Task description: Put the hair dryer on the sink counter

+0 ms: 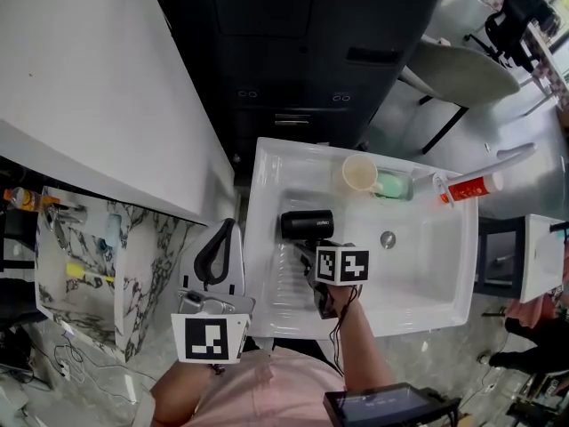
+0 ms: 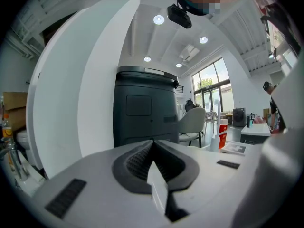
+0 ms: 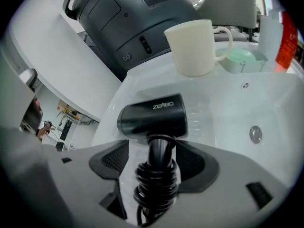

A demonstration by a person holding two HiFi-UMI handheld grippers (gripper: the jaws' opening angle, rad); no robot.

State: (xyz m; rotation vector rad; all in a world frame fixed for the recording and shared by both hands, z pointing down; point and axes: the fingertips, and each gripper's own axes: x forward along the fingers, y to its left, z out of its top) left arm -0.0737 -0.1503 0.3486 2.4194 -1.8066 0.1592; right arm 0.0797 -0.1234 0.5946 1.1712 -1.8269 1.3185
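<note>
The black hair dryer [image 1: 307, 224] [image 3: 152, 118] lies on its side on the ribbed left part of the white sink counter [image 1: 267, 274], barrel towards the mug. Its handle, with the cord wound round it, points back at me. My right gripper [image 1: 309, 254] [image 3: 156, 158] is open. Its dark pads stand on either side of the handle, with a gap showing on the left. My left gripper [image 1: 227, 227] [image 2: 152, 167] hangs off the sink's left edge, jaws shut and empty, pointing out into the room.
A cream mug [image 1: 360, 173] [image 3: 192, 46], a green soap dish [image 1: 394, 185] and a red-and-white tube [image 1: 471, 187] stand along the sink's far rim. The drain [image 1: 388, 238] is in the basin. A dark grey cabinet [image 1: 293, 60] stands beyond, a marbled shelf [image 1: 116, 256] at left.
</note>
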